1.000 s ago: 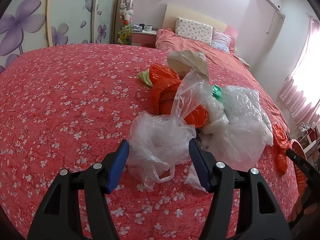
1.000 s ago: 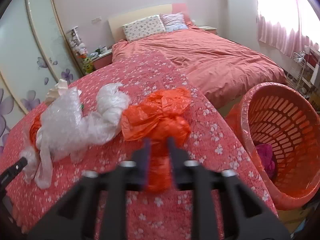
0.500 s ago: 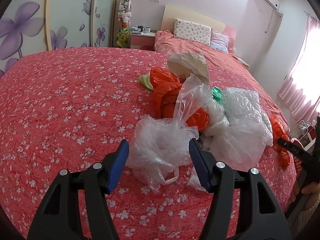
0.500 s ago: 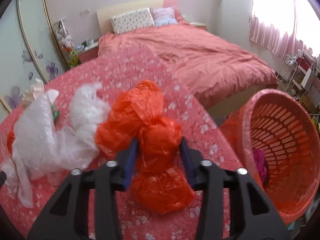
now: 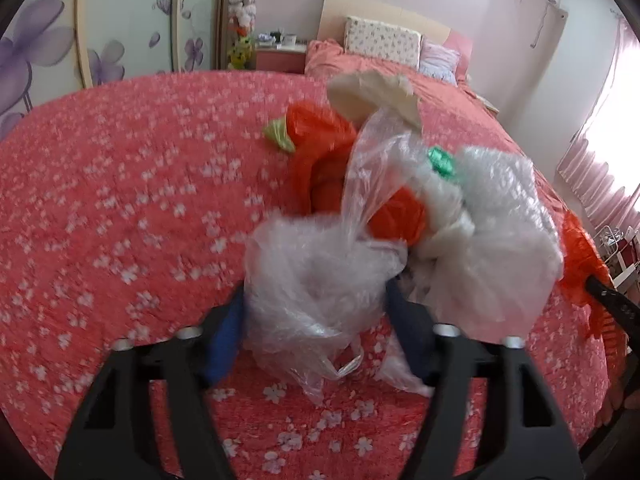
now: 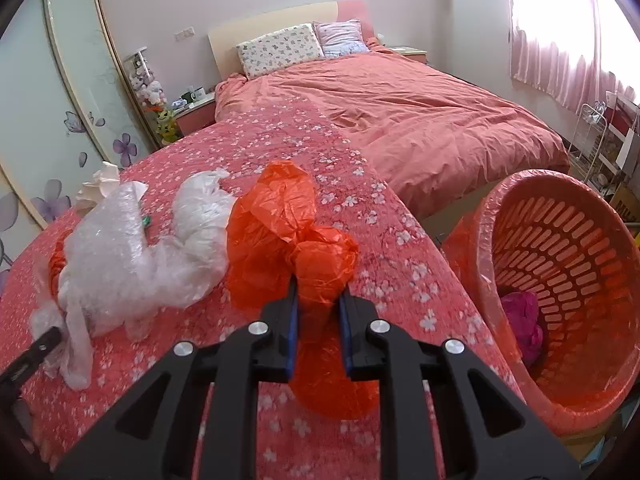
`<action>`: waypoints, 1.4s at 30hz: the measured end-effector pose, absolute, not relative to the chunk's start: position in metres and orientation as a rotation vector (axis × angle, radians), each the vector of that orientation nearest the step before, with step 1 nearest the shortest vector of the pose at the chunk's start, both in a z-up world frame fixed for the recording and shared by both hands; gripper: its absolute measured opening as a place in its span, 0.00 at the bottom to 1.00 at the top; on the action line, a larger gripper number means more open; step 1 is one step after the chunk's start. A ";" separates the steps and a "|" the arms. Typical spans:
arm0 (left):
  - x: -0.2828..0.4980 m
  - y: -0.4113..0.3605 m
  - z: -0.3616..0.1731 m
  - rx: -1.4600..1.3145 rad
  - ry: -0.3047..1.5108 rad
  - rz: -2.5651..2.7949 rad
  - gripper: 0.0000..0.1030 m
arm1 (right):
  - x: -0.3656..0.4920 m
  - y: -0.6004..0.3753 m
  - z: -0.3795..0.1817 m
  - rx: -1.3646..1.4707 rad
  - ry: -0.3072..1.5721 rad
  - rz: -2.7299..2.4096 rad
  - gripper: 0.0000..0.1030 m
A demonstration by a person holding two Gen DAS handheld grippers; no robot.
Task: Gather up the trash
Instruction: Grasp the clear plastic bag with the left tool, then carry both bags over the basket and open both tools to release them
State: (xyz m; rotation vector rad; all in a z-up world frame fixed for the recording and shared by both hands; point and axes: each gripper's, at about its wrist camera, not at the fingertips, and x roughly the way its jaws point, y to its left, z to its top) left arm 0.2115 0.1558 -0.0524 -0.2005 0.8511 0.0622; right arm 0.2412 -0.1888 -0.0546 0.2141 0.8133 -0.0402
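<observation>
Task early: one pink scrap [image 6: 520,320] lies in the basket [image 6: 492,240] at right; most trash remains on the bed [image 5: 100,200]. Left to right on the bed: left gripper [image 5: 316,328], jaws closing around a clear bag [image 5: 316,280], pads at its sides, firm grip not confirmed (blur); behind it an orange bag [image 5: 320,148], tissue [image 5: 372,96] and bubble wrap [image 5: 500,200]. Right gripper [image 6: 318,320], jaws closing, pinches the orange bag [image 6: 288,240] near the bed's right edge, beside the basket. Only the right view shows the basket; only the left view shows the clear bag grasp.
</observation>
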 end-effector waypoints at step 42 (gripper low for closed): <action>0.164 0.009 0.043 -0.163 0.651 -0.293 0.26 | 0.109 -0.254 0.036 0.264 0.534 -0.080 0.18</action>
